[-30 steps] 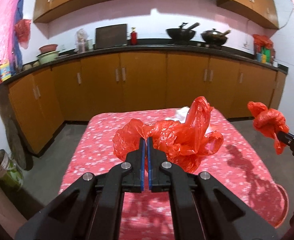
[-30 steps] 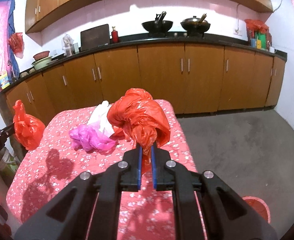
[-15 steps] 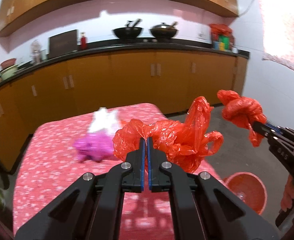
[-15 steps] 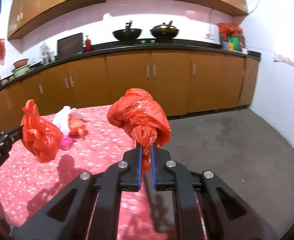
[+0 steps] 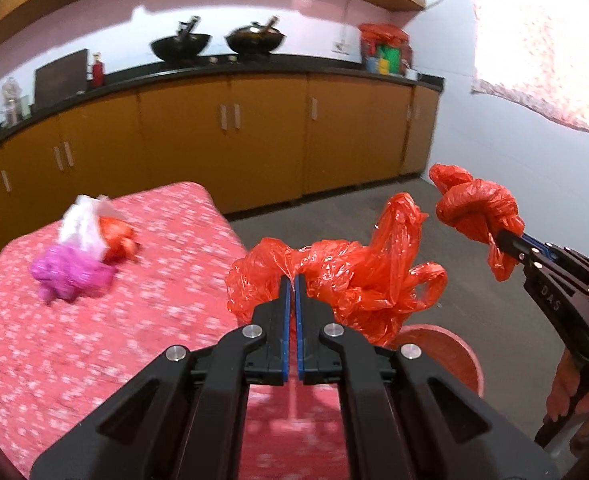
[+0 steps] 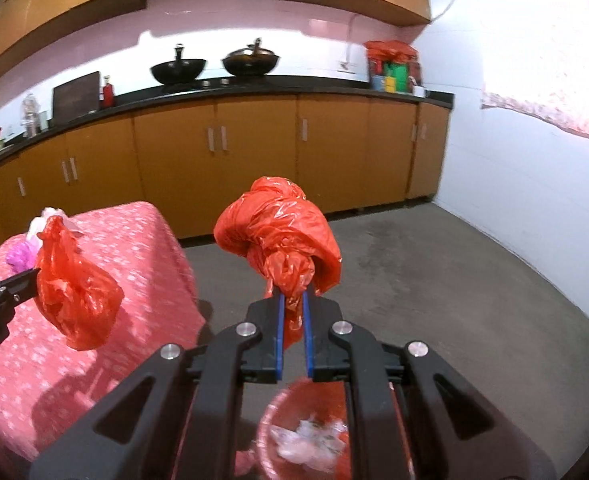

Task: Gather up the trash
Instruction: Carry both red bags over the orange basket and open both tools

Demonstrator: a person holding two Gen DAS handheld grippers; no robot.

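Both claws [image 5: 292,280] [image 6: 292,298] w/ red bags swung off table [image 5: 94,320], over bin [image 6: 294,420].

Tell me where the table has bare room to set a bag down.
The table is bare across its near half, from the bag pile at the far left down to the near edge. The bin on the floor beside it already holds scraps.

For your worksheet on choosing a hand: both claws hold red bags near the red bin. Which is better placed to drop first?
Probably the right. The right claw holds its knotted red bag almost directly above the red bin; the left claw with its loose red bag is over the table's edge.
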